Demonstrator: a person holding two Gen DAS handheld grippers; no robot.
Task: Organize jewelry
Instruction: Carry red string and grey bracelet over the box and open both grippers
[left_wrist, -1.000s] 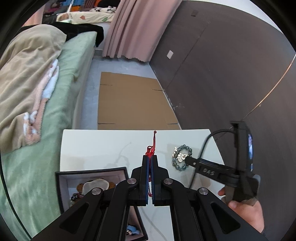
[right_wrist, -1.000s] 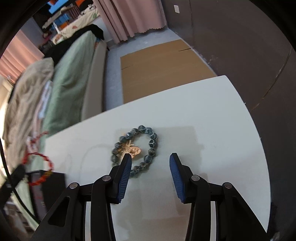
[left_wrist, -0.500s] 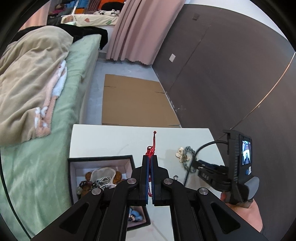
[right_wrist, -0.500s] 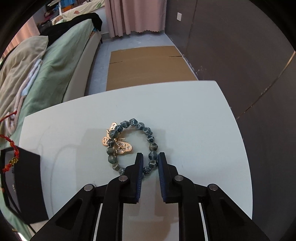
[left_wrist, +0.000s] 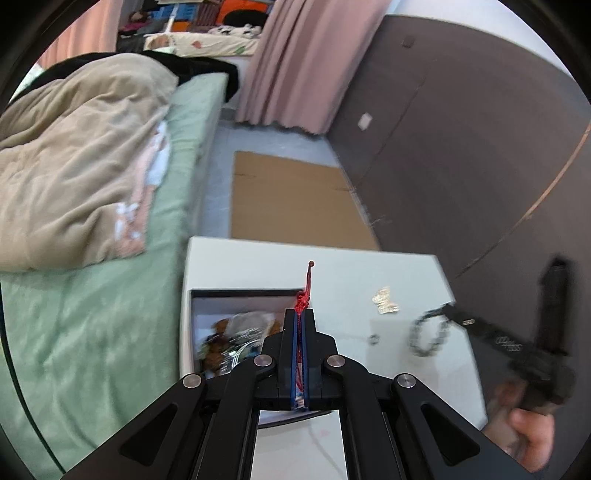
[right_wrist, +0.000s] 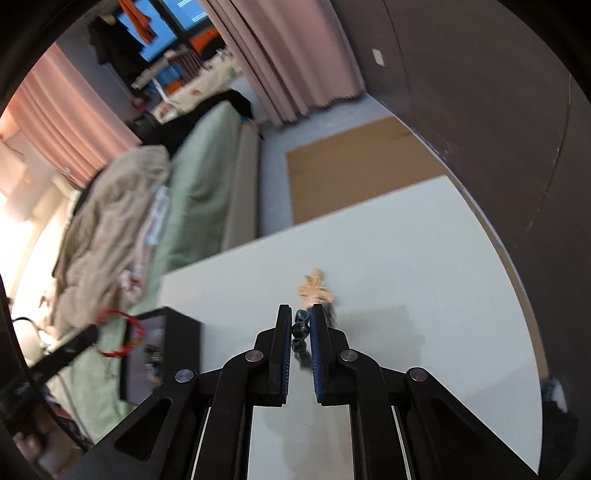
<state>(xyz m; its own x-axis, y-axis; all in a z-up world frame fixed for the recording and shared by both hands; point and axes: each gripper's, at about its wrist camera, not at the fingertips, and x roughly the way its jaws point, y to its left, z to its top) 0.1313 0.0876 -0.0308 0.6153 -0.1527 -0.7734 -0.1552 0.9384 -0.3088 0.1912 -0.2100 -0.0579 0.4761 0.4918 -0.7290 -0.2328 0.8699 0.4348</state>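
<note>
Red cord (left_wrist: 303, 295) is pinched between the closed pads of the left gripper (left_wrist: 300, 314), its knotted end sticking out past the tips above the box (left_wrist: 186, 332). In the right wrist view the cord is seen as a loop hanging from that gripper over the box's near corner. The box, black outside and white inside, is partly filled with mixed jewelry, blurred.

Dark beads of the bracelet (right_wrist: 301, 328) are clamped between the blue pads of the right gripper (right_wrist: 300, 314); the bracelet (left_wrist: 428, 336) is held off the table (left_wrist: 351, 266), hanging as a ring from the tips. The right gripper is gripped from below by a hand (left_wrist: 528, 432), tilted toward the box and blurred by motion.

On the white table a gold brooch (left_wrist: 385, 297) is left lying beyond the bracelet, and a small ring (left_wrist: 373, 339) lies between bracelet and box. The table is flanked by a bed (left_wrist: 92, 314) with green sheet and beige blanket on the left and a dark wall (left_wrist: 461, 147) on the right. Flat cardboard (left_wrist: 295, 203) is laid on the floor beyond, before pink curtains (left_wrist: 306, 62).
</note>
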